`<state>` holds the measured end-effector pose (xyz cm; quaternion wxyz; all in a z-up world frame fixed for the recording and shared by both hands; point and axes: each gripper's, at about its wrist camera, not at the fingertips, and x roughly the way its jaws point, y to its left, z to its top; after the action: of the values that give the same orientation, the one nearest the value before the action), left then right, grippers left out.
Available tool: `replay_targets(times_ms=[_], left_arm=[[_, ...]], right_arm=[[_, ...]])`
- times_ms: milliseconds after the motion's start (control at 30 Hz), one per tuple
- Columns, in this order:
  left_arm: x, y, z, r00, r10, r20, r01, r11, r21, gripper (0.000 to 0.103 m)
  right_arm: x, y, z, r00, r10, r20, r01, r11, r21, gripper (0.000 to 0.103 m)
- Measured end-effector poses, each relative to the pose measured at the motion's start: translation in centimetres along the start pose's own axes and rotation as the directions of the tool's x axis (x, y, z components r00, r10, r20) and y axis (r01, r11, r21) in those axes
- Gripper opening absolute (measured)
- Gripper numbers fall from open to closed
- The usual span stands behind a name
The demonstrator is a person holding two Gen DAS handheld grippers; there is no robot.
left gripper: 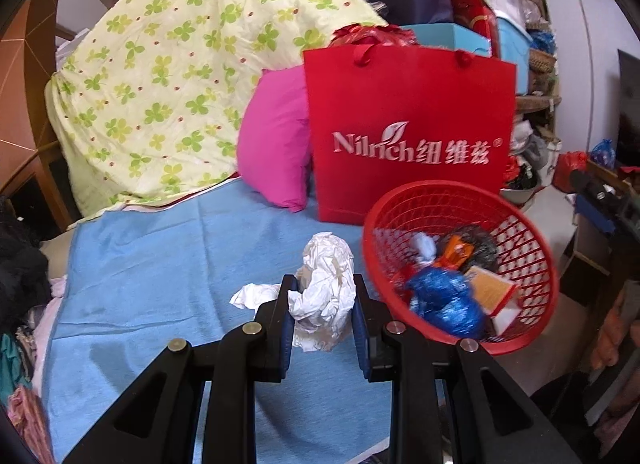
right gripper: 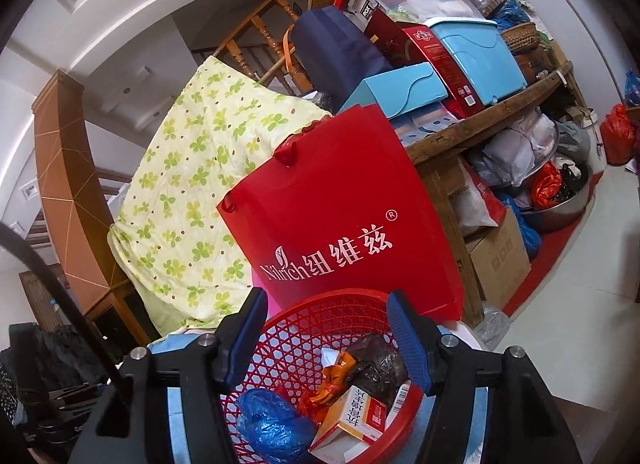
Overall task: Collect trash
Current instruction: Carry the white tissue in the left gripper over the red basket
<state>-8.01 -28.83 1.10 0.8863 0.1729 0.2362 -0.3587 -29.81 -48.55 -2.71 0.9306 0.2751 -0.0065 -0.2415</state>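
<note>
At lower right of the left wrist view, the red basket (left gripper: 532, 264) is already holding trash. Left gripper (left gripper: 322, 296) is clamping crumpled white paper (left gripper: 328, 284) at lower centre; next, carrying it over the rim. Right gripper (right gripper: 324, 328) is hanging half-open, empty, above the basket.

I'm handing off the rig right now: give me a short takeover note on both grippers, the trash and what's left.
Left gripper: shut on the crumpled white paper, above the blue sheet.
Right gripper: open, empty, over the red basket.
Done: blue plastic wad, orange wrapper, medicine box and dark bag are in the basket.
Left: drop the paper into the basket.
</note>
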Motion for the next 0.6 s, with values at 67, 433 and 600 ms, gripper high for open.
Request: replay_targets(times_ms=[67,433,600], left_arm=[[-0.3,-0.4,0.2,1.000,-0.014,0.014,0.014,1.000,0.008,0.027],[-0.6,-2.8,1.4,0.993,-0.110,0.033,0.110,0.994,0.022,0.027],[-0.1,-4.0,1.8,0.990,-0.139,0.027,0.139,0.990,0.027,0.027]], right_arm=[[0.0,-0.1,0.0,1.000,0.000,0.002,0.000,1.000,0.002,0.066],[-0.4,-0.4,0.2,1.000,0.003,0.011,-0.003,1.000,0.005,0.066],[-0.5,-0.6,0.2,1.000,0.002,0.008,-0.002,1.000,0.010,0.066]])
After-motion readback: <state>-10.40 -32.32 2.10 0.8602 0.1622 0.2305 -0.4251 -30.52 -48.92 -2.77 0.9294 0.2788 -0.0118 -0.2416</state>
